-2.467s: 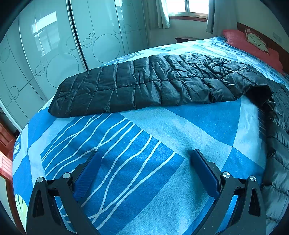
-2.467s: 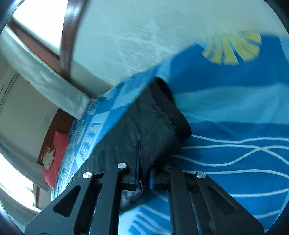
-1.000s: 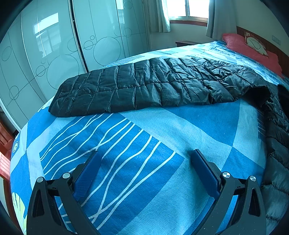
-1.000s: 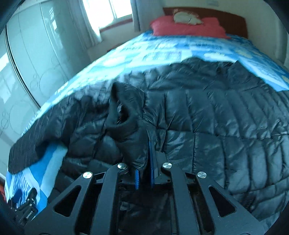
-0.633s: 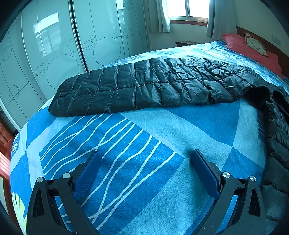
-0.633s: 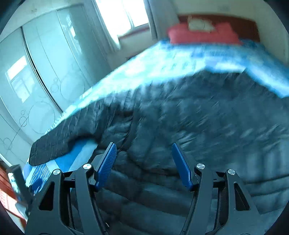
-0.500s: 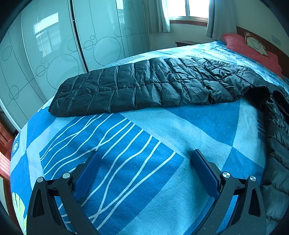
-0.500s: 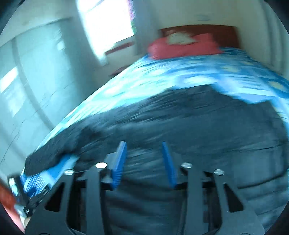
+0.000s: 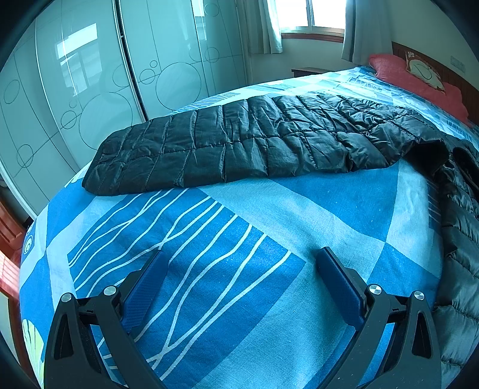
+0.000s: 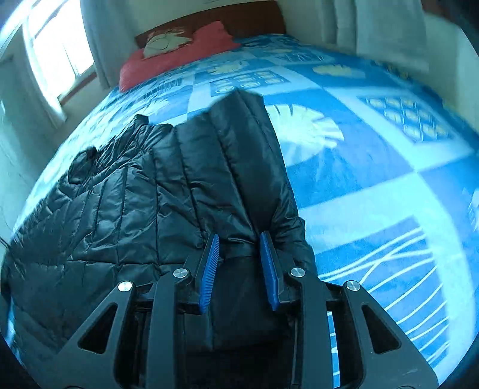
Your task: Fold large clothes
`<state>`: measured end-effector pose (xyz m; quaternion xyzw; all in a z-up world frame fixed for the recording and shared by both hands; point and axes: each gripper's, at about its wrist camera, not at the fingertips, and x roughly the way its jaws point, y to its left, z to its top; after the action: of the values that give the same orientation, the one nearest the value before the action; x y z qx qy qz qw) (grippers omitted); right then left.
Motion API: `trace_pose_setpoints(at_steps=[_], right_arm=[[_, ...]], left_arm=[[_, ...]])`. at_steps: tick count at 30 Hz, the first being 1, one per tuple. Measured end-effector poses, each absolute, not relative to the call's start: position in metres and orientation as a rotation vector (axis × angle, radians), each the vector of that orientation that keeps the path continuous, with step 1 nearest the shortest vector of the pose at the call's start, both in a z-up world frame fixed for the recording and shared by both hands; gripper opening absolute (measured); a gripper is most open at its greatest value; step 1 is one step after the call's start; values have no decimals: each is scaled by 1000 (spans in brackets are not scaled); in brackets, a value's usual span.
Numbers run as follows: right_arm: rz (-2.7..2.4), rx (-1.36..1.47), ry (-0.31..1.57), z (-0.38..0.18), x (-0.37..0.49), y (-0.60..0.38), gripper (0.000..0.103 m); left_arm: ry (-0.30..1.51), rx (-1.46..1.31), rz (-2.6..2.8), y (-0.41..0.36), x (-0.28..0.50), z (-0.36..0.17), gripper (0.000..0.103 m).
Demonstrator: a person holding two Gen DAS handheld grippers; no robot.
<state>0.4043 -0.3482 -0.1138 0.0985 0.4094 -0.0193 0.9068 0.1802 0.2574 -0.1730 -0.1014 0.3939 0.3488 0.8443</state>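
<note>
A black quilted jacket (image 10: pixel 185 185) lies spread on a bed (image 10: pixel 374 167) with a blue patterned cover, filling the left and centre of the right wrist view. The right gripper (image 10: pixel 239 263) has just been closing, its blue pads either side of a bunched fold at the jacket's lower edge; whether they press it is unclear. In the left wrist view one sleeve (image 9: pixel 239 146) stretches across the upper middle, and the left gripper (image 9: pixel 239 281) stands wide apart over bare cover at the bottom, grasping nothing. A red pillow (image 10: pixel 176 57) sits at top.

You are in a home bedroom, bed (image 9: pixel 299 215) with blue patterned cover, red pillow (image 10: pixel 179 51) by headboard, sliding wardrobe doors (image 9: pixel 89 89), curtained window (image 9: pixel 311 15).
</note>
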Motion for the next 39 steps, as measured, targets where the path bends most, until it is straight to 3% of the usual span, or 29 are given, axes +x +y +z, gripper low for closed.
trace_pose_setpoints(at_steps=[6, 11, 24, 26, 28, 33, 37, 39], right_arm=[[-33, 275, 744, -76, 449, -362, 33], [-71, 317, 879, -114, 507, -374, 34], [-142, 296, 847, -120, 490, -379, 36], [-128, 309, 823, -108, 475, -374, 45], [-107, 265, 777, -96, 447, -358, 61], [-18, 152, 811, -101, 387, -314, 63], [-13, 103, 816, -114, 367, -294, 84], [-32, 92, 825, -123, 367, -289, 89]], left_arm=[[830, -213, 737, 258, 180, -173, 99], [831, -213, 736, 257, 180, -173, 99], [832, -215, 735, 258, 180, -173, 99], [831, -215, 735, 258, 181, -173, 99], [830, -212, 737, 258, 181, -173, 99], [830, -214, 736, 259, 181, -173, 99], [829, -217, 734, 258, 181, -173, 99], [830, -216, 735, 258, 181, -173, 99]])
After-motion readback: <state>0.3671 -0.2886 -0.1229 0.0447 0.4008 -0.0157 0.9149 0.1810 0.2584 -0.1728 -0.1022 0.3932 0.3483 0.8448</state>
